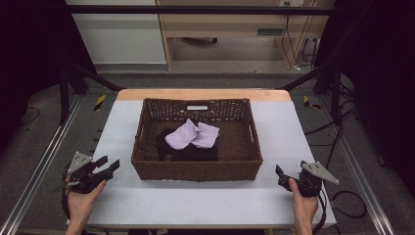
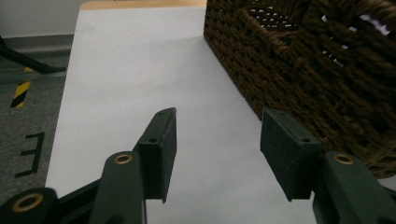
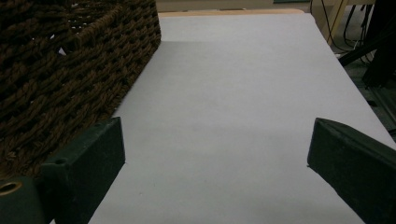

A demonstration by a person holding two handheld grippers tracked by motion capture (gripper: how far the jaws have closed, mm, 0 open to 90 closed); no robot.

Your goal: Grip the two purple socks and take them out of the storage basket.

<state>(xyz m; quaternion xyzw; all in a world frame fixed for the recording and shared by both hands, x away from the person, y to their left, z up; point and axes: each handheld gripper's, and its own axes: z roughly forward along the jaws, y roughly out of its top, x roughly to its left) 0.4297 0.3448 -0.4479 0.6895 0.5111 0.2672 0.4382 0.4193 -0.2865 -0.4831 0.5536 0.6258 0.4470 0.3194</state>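
A dark brown wicker basket (image 1: 197, 169) stands in the middle of the white table (image 1: 195, 203). Inside it a pale lilac cloth (image 1: 192, 134) lies crumpled on top of a black cloth (image 1: 193, 153). My left gripper (image 1: 108, 163) rests by the basket's front left corner, open and holding nothing. In the left gripper view its jaws (image 2: 218, 116) point along the basket's left wall (image 2: 299, 60). My right gripper (image 1: 288, 171) sits off the front right corner, open wide and holding nothing. The basket's right wall (image 3: 60, 60) lies just left of its jaws (image 3: 217, 126).
The table's bare white strips run along both sides of the basket and in front of it. A wooden edge (image 1: 203, 94) borders the far side. Metal rails (image 1: 44, 161) flank the table, and cables (image 1: 350, 203) lie on the floor at right.
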